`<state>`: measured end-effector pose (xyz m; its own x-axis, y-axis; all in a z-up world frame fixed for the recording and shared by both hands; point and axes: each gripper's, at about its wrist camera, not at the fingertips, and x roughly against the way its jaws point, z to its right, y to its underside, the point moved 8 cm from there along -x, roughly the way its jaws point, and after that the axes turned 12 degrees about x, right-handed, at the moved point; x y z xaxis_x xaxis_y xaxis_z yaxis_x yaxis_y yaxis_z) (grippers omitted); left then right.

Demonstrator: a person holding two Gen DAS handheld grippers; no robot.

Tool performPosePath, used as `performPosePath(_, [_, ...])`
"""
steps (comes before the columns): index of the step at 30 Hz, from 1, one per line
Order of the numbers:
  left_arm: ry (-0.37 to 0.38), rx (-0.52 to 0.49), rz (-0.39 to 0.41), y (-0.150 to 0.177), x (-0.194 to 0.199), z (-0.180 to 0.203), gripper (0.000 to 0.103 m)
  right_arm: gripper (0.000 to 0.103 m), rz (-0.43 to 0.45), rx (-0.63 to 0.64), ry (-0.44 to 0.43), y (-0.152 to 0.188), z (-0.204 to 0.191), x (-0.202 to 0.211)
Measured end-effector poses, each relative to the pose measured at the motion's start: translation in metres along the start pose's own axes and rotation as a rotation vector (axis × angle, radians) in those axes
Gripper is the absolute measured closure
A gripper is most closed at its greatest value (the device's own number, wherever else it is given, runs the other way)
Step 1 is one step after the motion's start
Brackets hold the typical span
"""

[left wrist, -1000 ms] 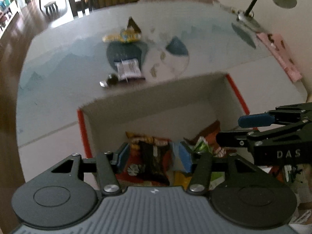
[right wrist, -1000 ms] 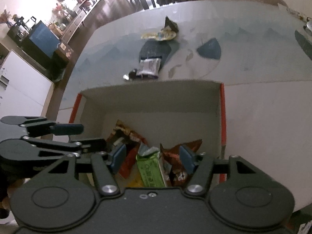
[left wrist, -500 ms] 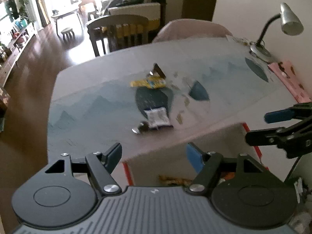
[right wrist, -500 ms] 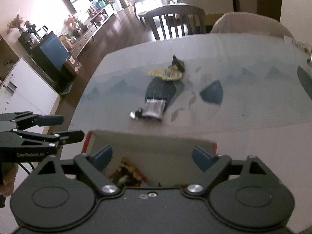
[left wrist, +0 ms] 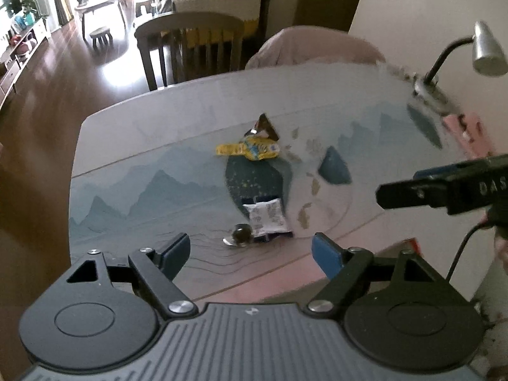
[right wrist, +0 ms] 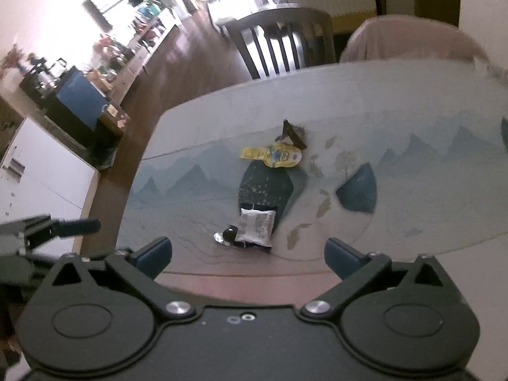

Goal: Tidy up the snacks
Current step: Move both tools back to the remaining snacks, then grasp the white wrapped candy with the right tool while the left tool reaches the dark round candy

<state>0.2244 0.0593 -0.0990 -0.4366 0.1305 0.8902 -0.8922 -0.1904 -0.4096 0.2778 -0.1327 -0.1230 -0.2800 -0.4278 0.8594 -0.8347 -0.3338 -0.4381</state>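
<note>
Several snacks lie on the blue-printed tablecloth ahead of both grippers. They are a yellow packet, a brown triangular wrapper, a white packet and a small dark candy. My left gripper hangs above the table short of the white packet, its jaws opening with nothing between them. My right gripper is likewise opening wide and empty. Only a red corner of the snack box shows.
A desk lamp and a pink cloth stand at the table's far right. A dark wooden chair and a pink-covered chair stand at the far edge. The table's left edge drops to a wooden floor.
Both grippers have risen out of the box and moved forward toward the loose snacks. Their jaws have spread wider. The box and the packets in it have slipped below the views.
</note>
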Motion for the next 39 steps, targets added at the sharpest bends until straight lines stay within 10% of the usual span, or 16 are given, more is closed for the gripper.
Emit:
performPosePath(23, [-0.004,-0.053,-0.223,-0.019,-0.092,-0.037,0.019,0.006,-0.326,-0.057,0.069,-0.013,0.000,-0.192])
performPosePath(39, [-0.034,-0.058,-0.266,-0.026,-0.113,-0.035,0.021,0.043,-0.355,0.037,0.205,-0.003,-0.005,-0.217])
